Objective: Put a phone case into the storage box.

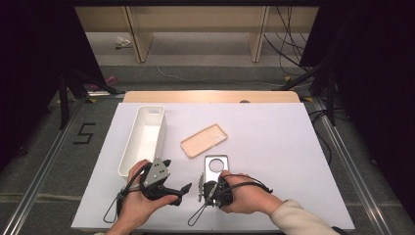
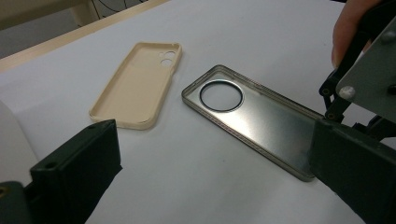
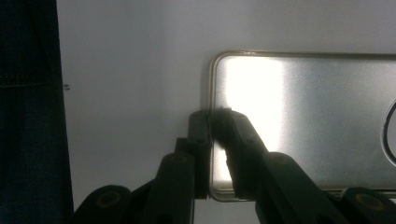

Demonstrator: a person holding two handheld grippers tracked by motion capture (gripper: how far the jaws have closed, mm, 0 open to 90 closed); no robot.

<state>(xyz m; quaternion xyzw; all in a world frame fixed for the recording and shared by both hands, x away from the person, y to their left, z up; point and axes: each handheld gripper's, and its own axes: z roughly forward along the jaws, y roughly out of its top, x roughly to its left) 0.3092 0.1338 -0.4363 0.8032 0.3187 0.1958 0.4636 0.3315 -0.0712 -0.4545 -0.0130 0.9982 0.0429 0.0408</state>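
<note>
Silver phone case [image 1: 216, 165] lies flat on the white table [image 1: 274, 147], its near edge pinched by my right gripper [image 3: 212, 119]. My left gripper [image 1: 183, 188] hangs spread beside it. White tray [image 1: 143, 137] holds nothing I can see; no readable writing on either.

high view: overhead, looking forward and down over the whole desk [image 1: 274, 147]
gripper views: low, close up
shared: silver phone case [image 1: 216, 164]

A silvery metal phone case [image 2: 261, 119] lies flat on the white worktop [image 1: 274, 147], hollow side up, with a round black-ringed camera hole near its far end. The right tongs [image 3: 212, 122] pinch its near short rim.
</note>
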